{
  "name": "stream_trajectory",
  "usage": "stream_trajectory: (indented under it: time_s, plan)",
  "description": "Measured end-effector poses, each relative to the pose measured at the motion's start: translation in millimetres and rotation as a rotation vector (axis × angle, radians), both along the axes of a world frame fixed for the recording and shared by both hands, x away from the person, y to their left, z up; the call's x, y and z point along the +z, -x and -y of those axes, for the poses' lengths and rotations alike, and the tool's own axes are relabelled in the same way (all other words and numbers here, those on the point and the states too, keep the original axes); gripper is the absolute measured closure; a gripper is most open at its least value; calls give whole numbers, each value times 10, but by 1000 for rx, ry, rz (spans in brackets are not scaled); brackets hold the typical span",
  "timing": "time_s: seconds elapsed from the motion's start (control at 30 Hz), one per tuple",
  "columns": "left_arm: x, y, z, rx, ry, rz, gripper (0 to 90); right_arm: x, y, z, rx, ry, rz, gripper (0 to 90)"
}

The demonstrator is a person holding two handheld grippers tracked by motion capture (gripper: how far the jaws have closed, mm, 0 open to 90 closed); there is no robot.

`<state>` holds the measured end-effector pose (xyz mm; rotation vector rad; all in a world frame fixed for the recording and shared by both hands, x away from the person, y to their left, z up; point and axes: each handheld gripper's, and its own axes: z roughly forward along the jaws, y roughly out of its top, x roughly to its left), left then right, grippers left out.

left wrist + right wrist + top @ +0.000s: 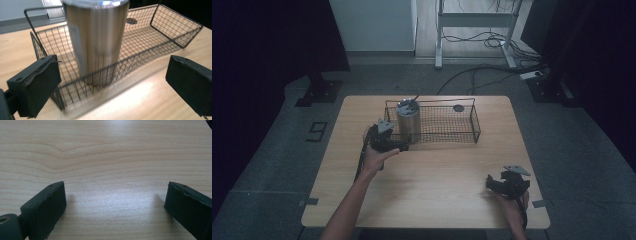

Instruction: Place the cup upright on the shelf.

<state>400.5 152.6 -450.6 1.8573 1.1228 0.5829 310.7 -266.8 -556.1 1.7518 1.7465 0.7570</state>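
A steel cup [408, 121] stands upright in the left end of a wire basket [447, 131] on the desk [437, 170]. The left claw [398, 146], jaws apart, faces the basket's near wall. The right claw [493, 184] rests apart, jaws spread.

A small dark round disc [458, 108] lies in the far right part of the basket (upper centre of the high view); cables [484, 40] trail across the floor beyond.
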Motion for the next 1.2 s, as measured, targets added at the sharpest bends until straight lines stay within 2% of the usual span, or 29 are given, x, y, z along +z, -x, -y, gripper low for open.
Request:
stream_trajectory:
  time_s: [0.37,0.57,0.67,0.77,0.87,0.97,1.03,1.2]
  plan:
    - [-133,417,-135,-42,17,-11,5,0,0,0,0,0,0,33]
    - [-293,606,-200,-58,-1,-63,12,0,0,0,1,0,1,34]
    - [-366,697,-232,-51,4,-65,21,0,0,0,1,0,1,34]
    - [-418,759,-262,-47,7,-69,22,0,0,0,1,0,1,34]
    - [-475,827,-281,-30,5,-54,28,0,0,0,1,0,1,34]
    - [-524,863,-289,-29,20,-57,31,0,0,-1,0,1,1,34]
    - [-526,866,-291,-31,12,-58,28,0,0,-1,-1,2,1,34]
    - [-488,882,-293,-24,42,-46,32,0,0,-1,-1,2,1,34]
